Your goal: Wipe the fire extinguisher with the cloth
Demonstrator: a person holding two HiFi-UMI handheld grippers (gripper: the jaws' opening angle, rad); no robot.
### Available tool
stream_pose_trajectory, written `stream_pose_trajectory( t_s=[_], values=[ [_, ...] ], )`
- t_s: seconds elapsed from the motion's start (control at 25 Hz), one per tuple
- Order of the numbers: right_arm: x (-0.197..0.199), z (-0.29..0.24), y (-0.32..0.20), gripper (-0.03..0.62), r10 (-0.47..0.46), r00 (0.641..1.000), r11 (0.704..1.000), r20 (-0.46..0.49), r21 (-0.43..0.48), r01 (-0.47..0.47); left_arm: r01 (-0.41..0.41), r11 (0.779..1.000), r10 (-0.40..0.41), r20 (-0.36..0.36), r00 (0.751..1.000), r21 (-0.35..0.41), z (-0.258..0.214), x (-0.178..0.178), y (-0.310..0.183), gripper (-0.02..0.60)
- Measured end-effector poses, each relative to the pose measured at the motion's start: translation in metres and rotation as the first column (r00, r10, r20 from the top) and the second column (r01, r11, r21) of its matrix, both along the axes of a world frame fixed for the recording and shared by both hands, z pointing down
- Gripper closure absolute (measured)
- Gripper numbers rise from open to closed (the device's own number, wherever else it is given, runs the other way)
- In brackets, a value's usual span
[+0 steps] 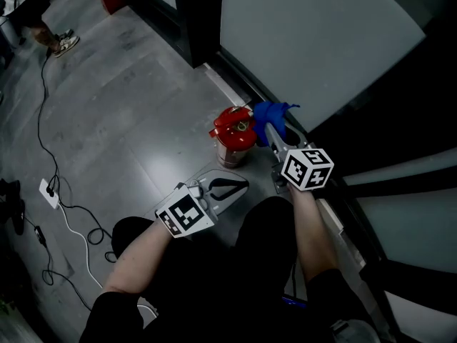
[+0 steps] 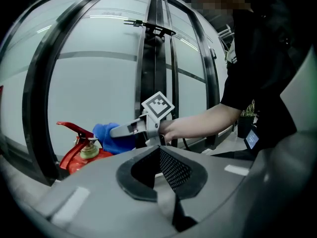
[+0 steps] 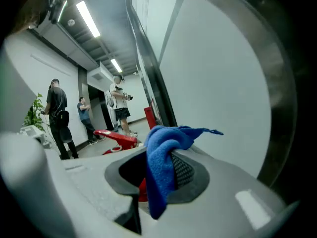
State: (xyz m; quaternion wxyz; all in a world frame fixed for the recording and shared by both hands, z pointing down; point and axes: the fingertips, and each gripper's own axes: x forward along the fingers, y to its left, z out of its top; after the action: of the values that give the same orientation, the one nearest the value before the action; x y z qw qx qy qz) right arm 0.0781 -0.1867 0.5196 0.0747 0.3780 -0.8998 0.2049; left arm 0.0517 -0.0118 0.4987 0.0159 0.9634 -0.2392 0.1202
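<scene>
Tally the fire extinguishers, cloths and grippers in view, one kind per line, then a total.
fire extinguisher: 1
cloth: 1
grippers: 2, the left gripper open and empty, the right gripper shut on the cloth
Total: 4

One red fire extinguisher [image 1: 234, 136] down there, one blue cloth [image 1: 271, 116]. Two grippers in play, left gripper [image 1: 232, 188] and right gripper [image 1: 271, 129], with two marker cubes [image 1: 186, 211], one apiece. One white power strip [image 1: 48, 193] on the floor. In the right gripper view, three people in the background: person in black [image 3: 58, 118], person in blue [image 3: 85, 118], person in shorts [image 3: 120, 105]. Two ceiling light strips [image 3: 88, 19], one potted plant [image 3: 35, 110].
</scene>
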Motion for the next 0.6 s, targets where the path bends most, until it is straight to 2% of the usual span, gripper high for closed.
stream_pose_trajectory(
  t_s=[0.28, 0.44, 0.6],
  values=[
    [-0.028, 0.023, 0.007, 0.494, -0.065, 0.986, 0.998, -0.15, -0.032, 0.061, -0.005, 1.0, 0.005, 0.033, 0.999, -0.008, 0.006, 0.001, 0.009, 0.575],
    [-0.034, 0.024, 0.022, 0.494, -0.117, 0.975, 0.993, -0.188, -0.049, 0.109, 0.003, 1.0, -0.003, 0.035, 0.999, -0.013, 0.007, -0.003, 0.008, 0.575],
    [-0.042, 0.021, 0.039, 0.494, -0.139, 0.971, 0.99, -0.194, -0.064, 0.129, -0.024, 1.0, 0.025, 0.027, 0.999, -0.019, 0.006, -0.001, 0.011, 0.575]
  ],
)
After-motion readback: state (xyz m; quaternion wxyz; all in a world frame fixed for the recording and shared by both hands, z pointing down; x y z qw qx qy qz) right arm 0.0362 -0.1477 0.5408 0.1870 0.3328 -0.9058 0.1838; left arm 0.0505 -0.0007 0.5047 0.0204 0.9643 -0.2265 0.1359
